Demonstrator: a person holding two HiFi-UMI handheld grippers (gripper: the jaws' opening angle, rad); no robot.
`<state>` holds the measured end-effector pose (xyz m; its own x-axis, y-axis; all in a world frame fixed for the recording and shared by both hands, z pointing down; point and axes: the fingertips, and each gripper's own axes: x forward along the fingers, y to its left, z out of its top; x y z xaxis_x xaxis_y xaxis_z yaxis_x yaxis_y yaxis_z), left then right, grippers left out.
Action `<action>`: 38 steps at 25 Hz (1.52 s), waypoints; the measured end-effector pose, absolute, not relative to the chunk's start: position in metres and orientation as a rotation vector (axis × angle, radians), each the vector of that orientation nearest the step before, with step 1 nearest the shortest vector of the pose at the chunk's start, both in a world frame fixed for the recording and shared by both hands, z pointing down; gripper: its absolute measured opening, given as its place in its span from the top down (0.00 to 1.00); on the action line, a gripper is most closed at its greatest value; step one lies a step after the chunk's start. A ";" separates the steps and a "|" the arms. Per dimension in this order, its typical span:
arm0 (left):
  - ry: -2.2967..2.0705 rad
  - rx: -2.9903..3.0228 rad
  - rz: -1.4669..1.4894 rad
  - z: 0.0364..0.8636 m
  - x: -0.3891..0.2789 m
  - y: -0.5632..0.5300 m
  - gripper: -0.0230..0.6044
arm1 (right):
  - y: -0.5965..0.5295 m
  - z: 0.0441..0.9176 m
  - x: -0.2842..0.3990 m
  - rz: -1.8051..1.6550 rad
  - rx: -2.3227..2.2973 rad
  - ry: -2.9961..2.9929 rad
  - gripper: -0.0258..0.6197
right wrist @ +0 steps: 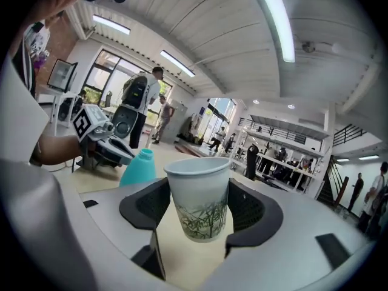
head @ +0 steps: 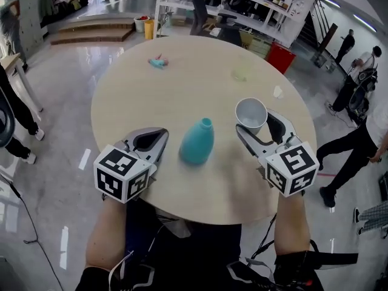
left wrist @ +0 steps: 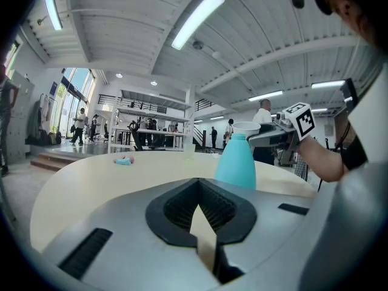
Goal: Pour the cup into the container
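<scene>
On desk (head: pixel 121 102): bottle (head: pixel 197 143), unsteadied; cup (right wrist: pixel 199 199) gripped in right gripper (right wrist: pixel 200 206) jaws; left gripper (left wrist: pixel 197 190) jaws closed, empty. Narrow neck: likely spill, tip-over.

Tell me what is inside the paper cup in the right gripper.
The head view looks into the paper cup, held by the right gripper: only pale walls and a greyish bottom show. Clear liquid cannot be ruled out.
</scene>
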<state>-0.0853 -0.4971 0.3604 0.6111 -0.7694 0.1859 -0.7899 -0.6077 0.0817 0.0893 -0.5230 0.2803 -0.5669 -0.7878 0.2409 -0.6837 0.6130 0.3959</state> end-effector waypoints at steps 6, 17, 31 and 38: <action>-1.303 2.675 0.205 0.364 -0.085 -0.499 0.97 | -0.530 0.308 0.122 -0.170 1.288 -2.482 0.50; -1.293 2.661 0.221 0.366 -0.085 -0.501 0.96 | -0.540 0.348 0.147 0.124 1.363 -2.555 0.50; -1.261 2.664 0.244 0.366 -0.081 -0.500 0.97 | -0.543 0.369 0.151 0.231 1.349 -2.561 0.50; -1.269 2.667 0.237 0.371 -0.079 -0.499 0.96 | -0.539 0.377 0.156 0.274 1.321 -2.568 0.50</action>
<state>-0.0787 -0.4986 0.3712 0.6232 -0.7509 0.2187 -0.7792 -0.6201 0.0916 0.1557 -0.5394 0.3765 -0.5622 -0.7722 0.2962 -0.8173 0.5734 -0.0563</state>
